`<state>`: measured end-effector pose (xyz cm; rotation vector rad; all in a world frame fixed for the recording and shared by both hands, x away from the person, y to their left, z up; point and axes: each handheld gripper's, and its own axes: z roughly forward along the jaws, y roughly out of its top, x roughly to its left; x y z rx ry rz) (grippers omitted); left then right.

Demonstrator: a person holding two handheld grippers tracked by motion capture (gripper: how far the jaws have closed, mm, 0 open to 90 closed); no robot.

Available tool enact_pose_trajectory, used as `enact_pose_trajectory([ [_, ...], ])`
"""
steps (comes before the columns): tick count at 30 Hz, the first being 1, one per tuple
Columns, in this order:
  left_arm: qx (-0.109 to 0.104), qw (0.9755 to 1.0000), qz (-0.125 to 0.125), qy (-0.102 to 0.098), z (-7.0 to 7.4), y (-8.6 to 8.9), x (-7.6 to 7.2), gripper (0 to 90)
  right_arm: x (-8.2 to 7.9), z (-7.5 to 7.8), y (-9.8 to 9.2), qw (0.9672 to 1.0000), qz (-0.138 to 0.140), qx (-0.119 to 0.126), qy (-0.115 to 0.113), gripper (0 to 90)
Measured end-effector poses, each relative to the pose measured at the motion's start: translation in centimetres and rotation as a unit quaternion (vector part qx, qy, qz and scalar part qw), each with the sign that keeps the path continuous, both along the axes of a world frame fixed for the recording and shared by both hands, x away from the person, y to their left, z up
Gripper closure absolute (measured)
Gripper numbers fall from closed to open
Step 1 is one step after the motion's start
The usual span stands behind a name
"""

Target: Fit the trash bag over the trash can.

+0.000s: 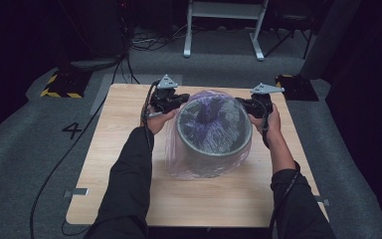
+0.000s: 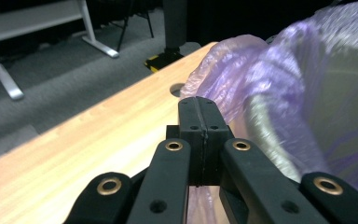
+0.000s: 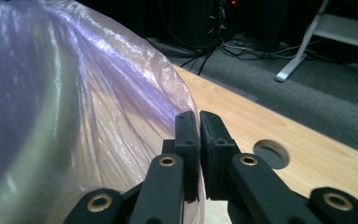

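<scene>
On the surface (image 1: pixel 129 164) stands one grey bin (image 1: pixel 214 130) lined with one purple bag (image 1: pixel 179 154), between two hand-held grippers, the left hand-held gripper (image 2: pixel 199 122) and right hand-held gripper (image 3: pixel 198 135) each clamped on the bag's film at opposite sides.

Recording studio or lab setup, not a home. Dark surroundings, black curtain-like walls around a lit wooden table (image 1: pixel 199 199). Grey carpet floor (image 1: pixel 30 149) with a "4" marked (image 1: pixel 72 130) beside the table. Black-and-yellow hazard-striped base plates (image 1: pixel 59 85) at the far corners, holding dark stands. Loose black cables (image 1: pixel 144 42) snaking across the floor at the back. White metal frame legs (image 1: pixel 224 30) of another bench behind. Cable pass-through hole (image 3: pixel 270 154) cut in the tabletop. Metal brackets (image 1: pixel 77 191) fixing the table edge.
</scene>
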<state>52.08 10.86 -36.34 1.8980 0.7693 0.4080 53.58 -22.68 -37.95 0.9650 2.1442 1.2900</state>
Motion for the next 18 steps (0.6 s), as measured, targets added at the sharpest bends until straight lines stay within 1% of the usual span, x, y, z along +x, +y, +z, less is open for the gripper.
enact_pose_trajectory([
  [1,0.001,1.0000,0.000,0.006,-0.3,0.0,0.1,89.9,0.1,-0.3,0.0,1.0000,0.002,0.002,0.006,86.3],
  [2,-0.003,0.9999,0.001,0.012,-0.7,-0.1,0.2,89.9,0.1,-0.6,0.0,1.0000,0.002,0.002,0.008,86.5],
  [3,-0.011,0.9997,0.004,0.020,-1.4,0.0,0.3,89.9,0.1,-0.8,-0.1,0.9999,0.001,0.002,0.011,86.6],
  [4,-0.017,0.9995,0.005,0.026,-1.9,0.0,0.4,89.9,0.2,-1.3,-0.2,0.9998,0.002,0.007,0.019,86.8],
  [6,-0.029,0.9986,0.010,0.043,-3.3,0.3,0.5,89.9,0.2,-2.1,-0.3,0.9995,0.005,0.016,0.027,86.9],
  [7,-0.031,0.9984,0.010,0.046,-3.7,0.4,0.5,89.9,0.2,-2.7,-0.4,0.9993,0.004,0.017,0.032,86.9],
  [9,-0.046,0.9972,0.013,0.058,-4.7,0.7,0.5,89.9,0.2,-3.3,-0.4,0.9992,0.005,0.016,0.036,86.9],
  [10,-0.050,0.9969,0.012,0.060,-5.1,0.8,0.4,89.9,0.1,-3.8,-0.5,0.9990,0.006,0.022,0.040,87.0],
  [11,-0.044,0.9967,0.017,0.065,-5.8,0.9,0.3,89.9,0.1,-4.1,-0.5,0.9988,0.006,0.025,0.042,87.0],
  [12,-0.043,0.9967,0.018,0.067,-6.2,1.0,0.2,89.9,0.0,-4.7,-0.6,0.9986,0.007,0.027,0.046,87.1],
  [15,-0.057,0.9955,0.018,0.073,-7.4,1.4,-0.3,89.9,-0.3,-5.9,-0.6,0.9980,0.009,0.027,0.056,87.3],
  [18,-0.039,0.9960,0.015,0.079,-8.6,1.3,-0.6,89.9,-0.4,-7.5,-0.8,0.9972,0.007,0.029,0.069,87.1],
])
